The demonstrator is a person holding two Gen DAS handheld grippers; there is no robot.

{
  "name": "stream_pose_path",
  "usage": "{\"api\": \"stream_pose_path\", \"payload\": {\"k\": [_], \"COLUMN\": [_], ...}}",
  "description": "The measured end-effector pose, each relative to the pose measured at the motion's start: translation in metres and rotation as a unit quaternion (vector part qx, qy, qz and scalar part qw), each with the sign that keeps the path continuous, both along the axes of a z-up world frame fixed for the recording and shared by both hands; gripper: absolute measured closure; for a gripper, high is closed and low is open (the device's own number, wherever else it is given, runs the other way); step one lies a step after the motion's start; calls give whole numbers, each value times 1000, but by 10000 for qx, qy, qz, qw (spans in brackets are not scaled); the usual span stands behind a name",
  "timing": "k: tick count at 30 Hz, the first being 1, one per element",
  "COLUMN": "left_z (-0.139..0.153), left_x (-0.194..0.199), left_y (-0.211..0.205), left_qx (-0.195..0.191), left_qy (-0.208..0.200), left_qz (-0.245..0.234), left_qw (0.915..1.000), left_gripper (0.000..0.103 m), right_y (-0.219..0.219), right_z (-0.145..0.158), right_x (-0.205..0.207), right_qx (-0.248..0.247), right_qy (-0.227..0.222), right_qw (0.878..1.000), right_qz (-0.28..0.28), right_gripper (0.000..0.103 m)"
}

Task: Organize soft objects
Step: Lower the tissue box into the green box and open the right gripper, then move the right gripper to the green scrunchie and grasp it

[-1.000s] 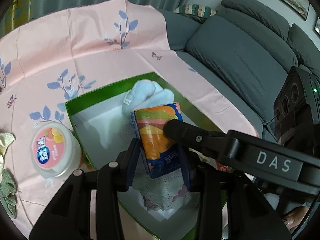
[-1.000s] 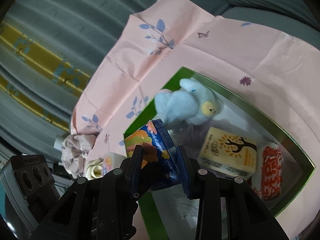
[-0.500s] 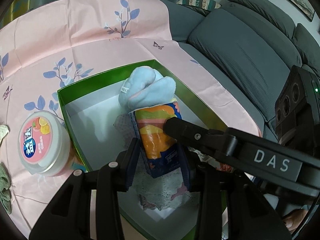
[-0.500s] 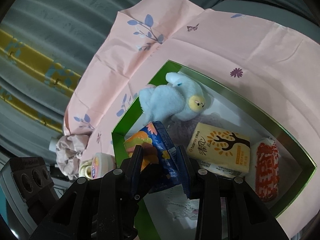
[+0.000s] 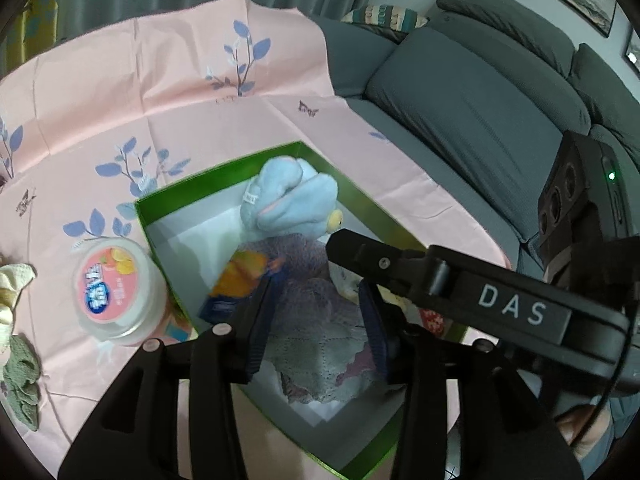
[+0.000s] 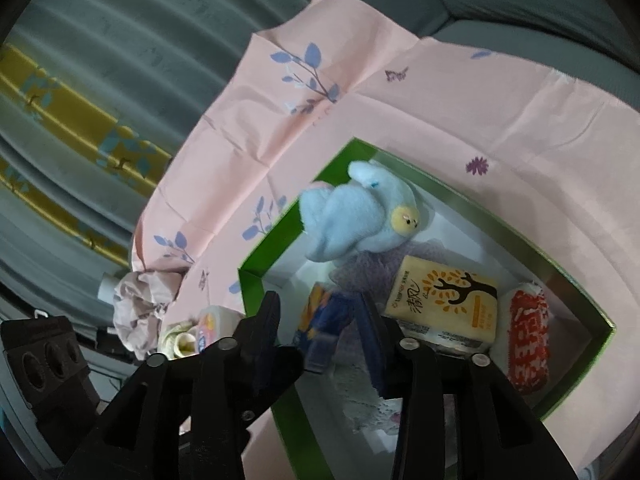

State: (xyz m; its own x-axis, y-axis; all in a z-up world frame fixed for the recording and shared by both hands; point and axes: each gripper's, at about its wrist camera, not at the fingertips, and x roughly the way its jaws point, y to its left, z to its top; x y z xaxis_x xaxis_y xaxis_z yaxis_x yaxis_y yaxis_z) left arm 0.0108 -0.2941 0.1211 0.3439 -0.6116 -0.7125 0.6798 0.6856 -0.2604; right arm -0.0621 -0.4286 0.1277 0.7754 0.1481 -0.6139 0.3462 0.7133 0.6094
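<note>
Right now both claws are opening over the green box (image 5: 224, 176). Left claw (image 5: 316, 320) and right claw (image 6: 320, 328) grip nothing; the blue-orange tissue pack (image 5: 240, 280) lies in the box at 10 o'clock of the left claw, clear of the pads. Blue plush (image 6: 360, 216) at 12, yellow pack (image 6: 444, 300) at 2 o'clock.

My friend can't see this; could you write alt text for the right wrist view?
An opening gripper hovers over a green box, a blue-orange pack loose between its fingers. Inside lie a blue plush, yellow pack and red pack.
</note>
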Motion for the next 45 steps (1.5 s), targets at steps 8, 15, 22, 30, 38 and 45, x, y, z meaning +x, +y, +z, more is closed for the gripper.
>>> {"api": "stream_pose_path", "payload": {"k": [8,15,22,30,38,45], "left_z": [34,56,64,58,23,-26], "left_x": [-8,-9,3,17,34,55], "left_y": [42,98,166,229,288,316], "left_qx": [-337,-436,-598,-730,-390,-179], "left_qy": [-317,-550,-510,-412,-216,381], "left_qz": [212,713,1499,2289,3269,3659], "left_qw": [9987,9950,9856,9698,9440,9297], "left_gripper": [40,19,14,14,14,15], "right_y": [23,68,131,185,243,281], "right_z": [28,58,75,69,46,-1], "right_x": [-8,-7,18,57,97,139], "right_qx": [-377,-699,-959,-961,-999,-949], "right_qy": [-344,-865,-1007,-666,-199,538], "right_qw": [9987,9929,9831,9756,9599,9460], "right_qz": [42,418,1189,1857,2611,3051], "right_gripper": [39,22,11,11,11,11]}}
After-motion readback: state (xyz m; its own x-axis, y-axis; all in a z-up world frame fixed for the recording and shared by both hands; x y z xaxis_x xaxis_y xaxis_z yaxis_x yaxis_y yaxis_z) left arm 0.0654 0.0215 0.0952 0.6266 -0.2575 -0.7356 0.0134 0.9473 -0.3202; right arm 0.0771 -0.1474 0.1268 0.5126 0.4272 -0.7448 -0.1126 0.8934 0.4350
